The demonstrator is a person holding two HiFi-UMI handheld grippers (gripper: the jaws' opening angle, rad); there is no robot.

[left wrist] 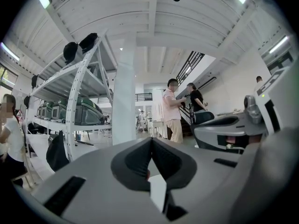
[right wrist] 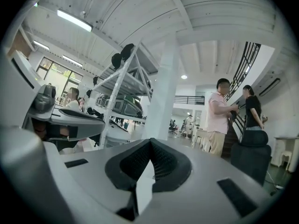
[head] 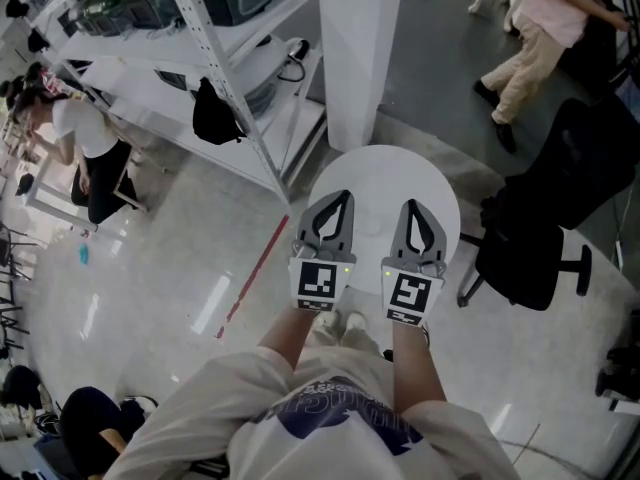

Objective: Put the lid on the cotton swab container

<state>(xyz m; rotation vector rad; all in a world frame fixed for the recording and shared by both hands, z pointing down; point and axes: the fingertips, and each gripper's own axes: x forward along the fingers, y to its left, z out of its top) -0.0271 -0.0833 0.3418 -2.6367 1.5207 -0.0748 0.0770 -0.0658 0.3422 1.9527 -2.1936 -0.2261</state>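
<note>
In the head view both grippers are held side by side over a small round white table (head: 400, 173). My left gripper (head: 343, 198) is shut with its jaws meeting at the tip, and nothing is between them. My right gripper (head: 410, 206) is likewise shut and empty. The left gripper view shows the left gripper (left wrist: 151, 140) with closed jaws pointing out into the room; the right gripper (right wrist: 150, 141) looks the same in its own view. No cotton swab container or lid can be made out in any view.
A white pillar (head: 360, 48) rises just behind the table. A white shelving rack (head: 200, 58) runs along the left. A black office chair (head: 545, 228) stands right of the table. One person (head: 85, 138) stands at far left, another (head: 540, 38) at top right.
</note>
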